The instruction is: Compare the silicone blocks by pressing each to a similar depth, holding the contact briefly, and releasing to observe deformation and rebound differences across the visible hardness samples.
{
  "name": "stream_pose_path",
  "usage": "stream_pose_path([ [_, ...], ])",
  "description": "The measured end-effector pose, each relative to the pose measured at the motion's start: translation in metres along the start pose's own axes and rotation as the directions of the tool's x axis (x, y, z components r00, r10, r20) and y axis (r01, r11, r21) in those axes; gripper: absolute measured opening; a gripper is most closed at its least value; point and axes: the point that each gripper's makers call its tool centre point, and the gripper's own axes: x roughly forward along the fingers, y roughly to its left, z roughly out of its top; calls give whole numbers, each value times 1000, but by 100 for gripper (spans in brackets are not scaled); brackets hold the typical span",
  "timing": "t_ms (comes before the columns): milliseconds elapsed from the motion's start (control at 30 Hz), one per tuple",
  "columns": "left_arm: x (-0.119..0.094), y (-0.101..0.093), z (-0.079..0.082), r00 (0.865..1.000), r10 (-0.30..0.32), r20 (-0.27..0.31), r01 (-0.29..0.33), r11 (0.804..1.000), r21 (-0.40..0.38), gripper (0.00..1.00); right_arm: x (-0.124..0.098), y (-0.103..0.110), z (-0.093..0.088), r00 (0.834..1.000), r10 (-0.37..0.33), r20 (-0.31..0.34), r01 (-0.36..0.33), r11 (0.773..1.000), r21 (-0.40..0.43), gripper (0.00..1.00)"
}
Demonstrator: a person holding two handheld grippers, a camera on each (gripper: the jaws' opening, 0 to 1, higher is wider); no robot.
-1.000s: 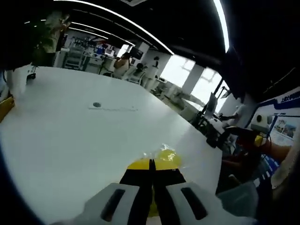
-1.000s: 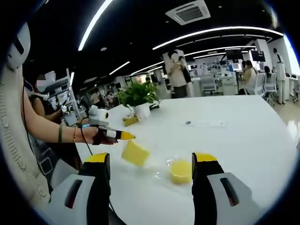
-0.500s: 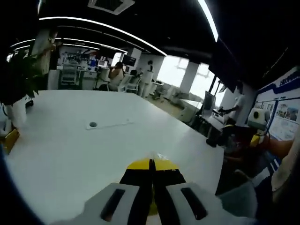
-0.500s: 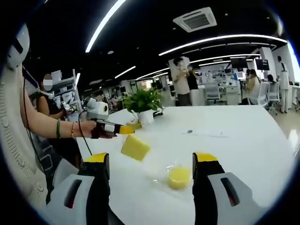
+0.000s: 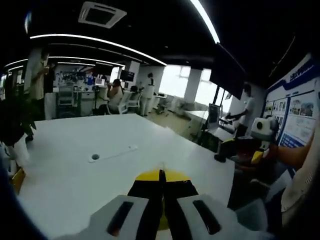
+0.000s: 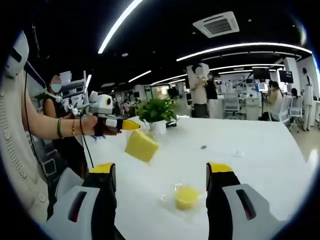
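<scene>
A square yellow silicone block (image 6: 141, 146) hangs in the air above the white table (image 6: 260, 150), pinched at its top corner by my left gripper (image 6: 131, 125), which reaches in from the left of the right gripper view. In the left gripper view that gripper (image 5: 161, 175) has its yellow-tipped jaws pressed together. A round yellow silicone block (image 6: 187, 196) lies on the table in a crumpled clear wrapper, below and ahead of my right gripper (image 6: 160, 168). The right gripper's jaws stand wide apart with nothing between them.
A potted plant (image 6: 157, 112) stands at the table's far left edge. A small round port (image 5: 95, 157) sits in the tabletop. People stand and sit at desks behind the table, and a person (image 6: 55, 115) stands close on the left.
The left gripper has risen, carrying the square block higher above the table. The round block has stayed in place. Both views have tilted upward a little.
</scene>
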Motion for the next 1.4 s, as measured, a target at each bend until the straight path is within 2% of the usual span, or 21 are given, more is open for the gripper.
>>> stream_pose_path([
  [267,-5,-9,22,1000,-29,-2,29,998,62,0,12,1,24,998,64,-22,-65,996,-61,70],
  [433,-6,-19,39,998,-56,5,55,993,102,0,23,6,40,990,126,-68,-134,983,-125,71],
  [667,-2,-27,56,996,-85,17,82,987,136,0,37,5,48,978,169,-122,-189,967,-172,72],
  [900,2,-31,59,994,-110,5,107,981,161,0,55,-2,56,967,200,-160,-231,949,-212,73],
  [1167,6,-34,58,991,-134,-7,133,978,159,0,82,-3,55,936,252,-247,-315,912,-263,73],
  [1333,8,-37,56,989,-147,-22,149,975,165,0,97,-4,55,925,279,-256,-342,905,-251,74],
  [1400,9,-38,55,987,-157,-28,160,973,169,0,103,-3,52,915,293,-278,-364,897,-252,74],
])
